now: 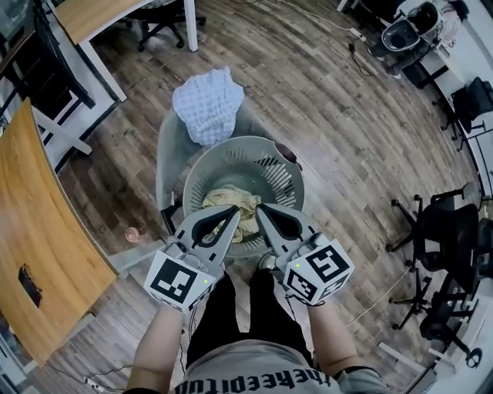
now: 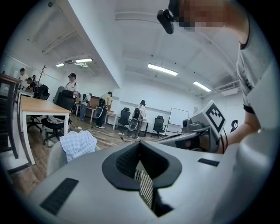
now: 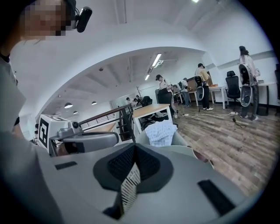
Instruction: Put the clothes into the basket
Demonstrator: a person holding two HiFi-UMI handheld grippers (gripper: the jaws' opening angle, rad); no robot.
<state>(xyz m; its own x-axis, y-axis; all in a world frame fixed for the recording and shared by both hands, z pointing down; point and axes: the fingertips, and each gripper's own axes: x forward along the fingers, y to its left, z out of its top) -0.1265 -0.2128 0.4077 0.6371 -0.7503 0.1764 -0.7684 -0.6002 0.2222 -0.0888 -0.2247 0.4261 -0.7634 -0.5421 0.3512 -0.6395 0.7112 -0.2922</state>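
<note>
A grey slatted laundry basket (image 1: 293, 165) stands on the wooden floor, and a yellowish garment (image 1: 231, 202) lies inside it. A blue-and-white checked garment (image 1: 206, 104) (image 2: 78, 144) (image 3: 161, 132) hangs over the back of the grey chair (image 1: 166, 154) behind the basket. My left gripper (image 1: 233, 209) (image 2: 139, 143) and right gripper (image 1: 259, 206) (image 3: 134, 146) hover side by side over the basket's near rim. Both are shut, their tips pressed together with nothing between them. The basket's slats show through the narrow slit between each pair of jaws.
A wooden table (image 1: 38, 231) stands at the left, with a white-legged desk (image 1: 100, 23) beyond it. Black office chairs (image 1: 447, 231) are at the right. A cable (image 1: 385, 296) lies on the floor. Several people stand at desks far off in both gripper views.
</note>
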